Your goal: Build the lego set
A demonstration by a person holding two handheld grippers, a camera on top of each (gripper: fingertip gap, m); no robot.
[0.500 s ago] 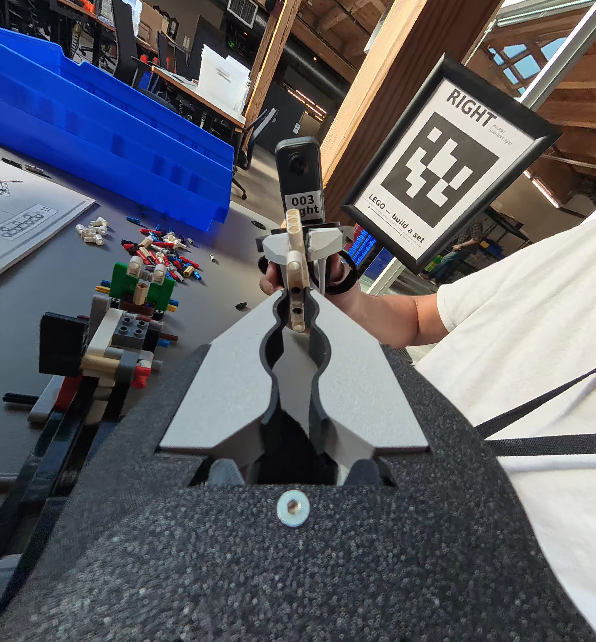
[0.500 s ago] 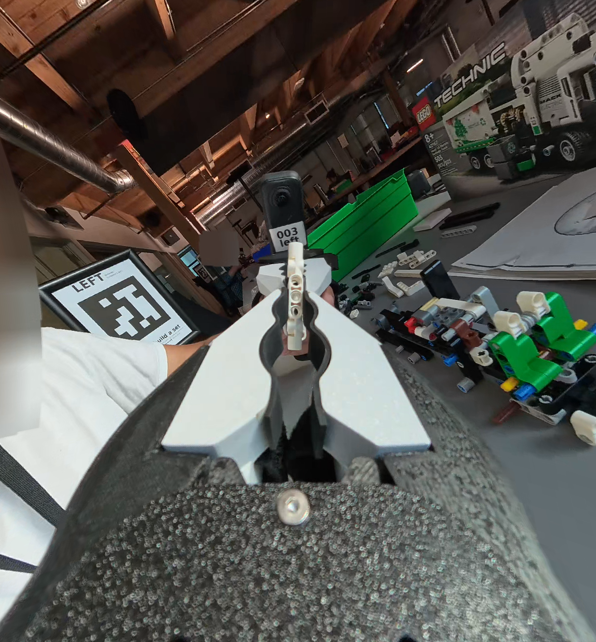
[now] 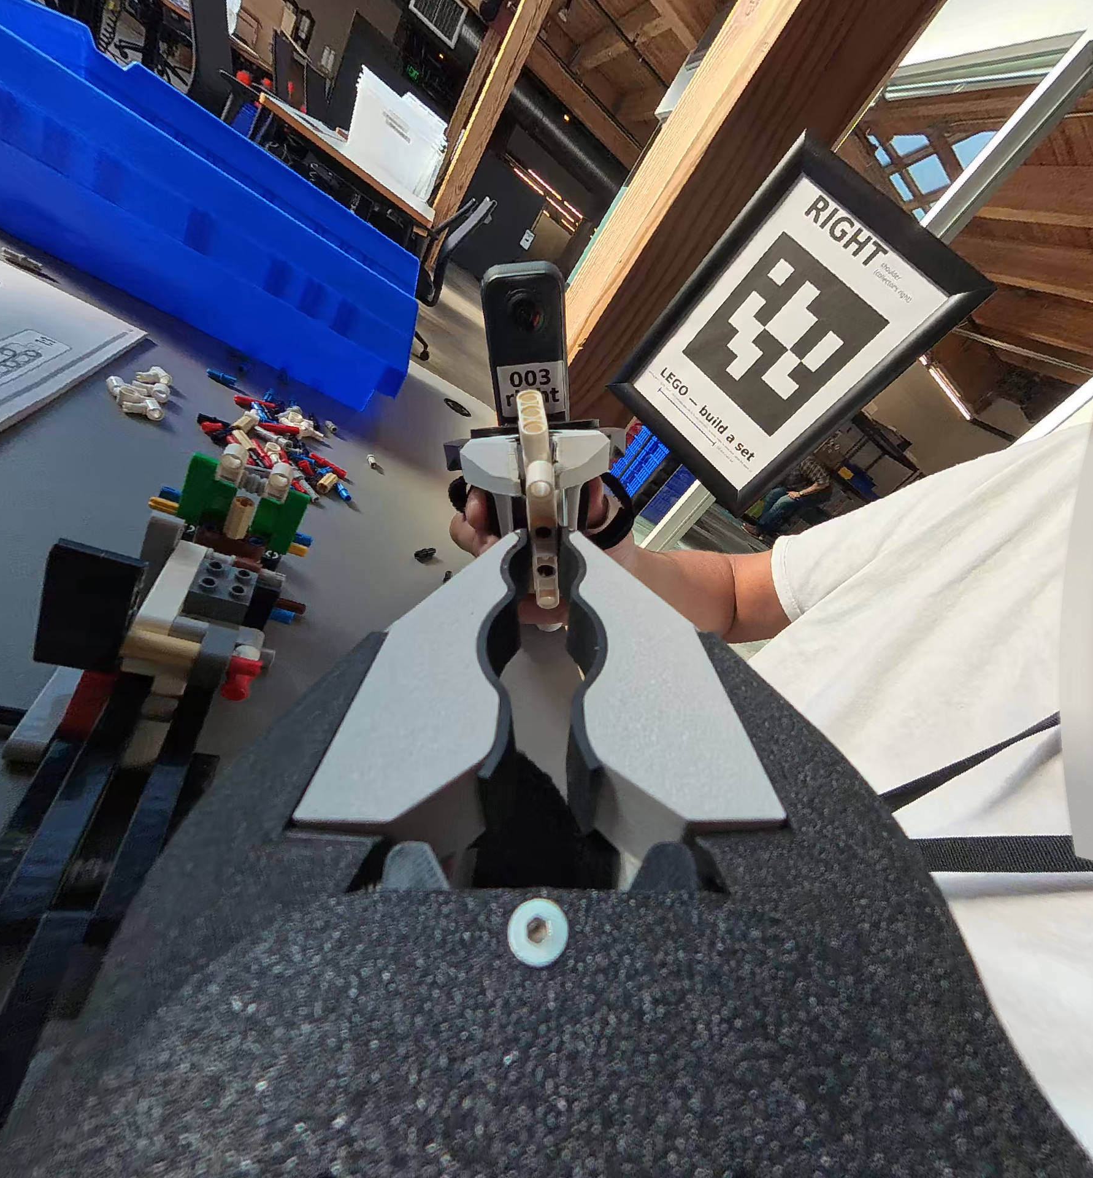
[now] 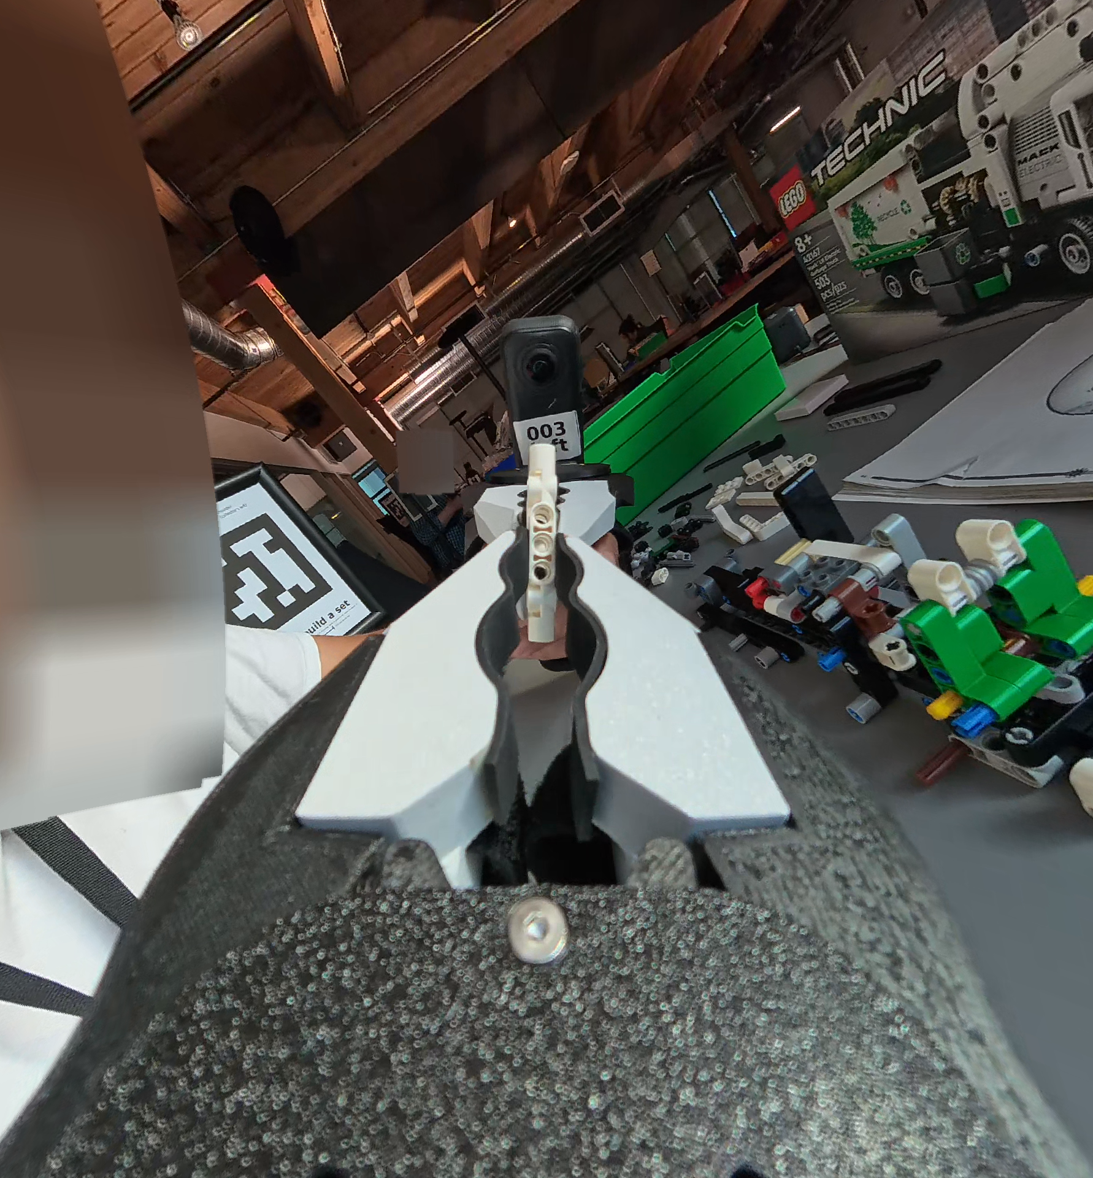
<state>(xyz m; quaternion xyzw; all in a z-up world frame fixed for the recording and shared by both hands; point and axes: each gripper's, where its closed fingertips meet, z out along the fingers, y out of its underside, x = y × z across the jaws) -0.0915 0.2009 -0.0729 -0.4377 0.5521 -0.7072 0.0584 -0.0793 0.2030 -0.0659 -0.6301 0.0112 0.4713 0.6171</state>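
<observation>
Beam (image 3: 541,510), cream plastic with holes, is pinched at both ends: left tool (image 3: 542,561) and right tool (image 4: 541,561) face each other, each pressed onto it. It hangs above the grey surface (image 3: 365,561), just right of the green-and-black brick model (image 3: 238,503).
</observation>
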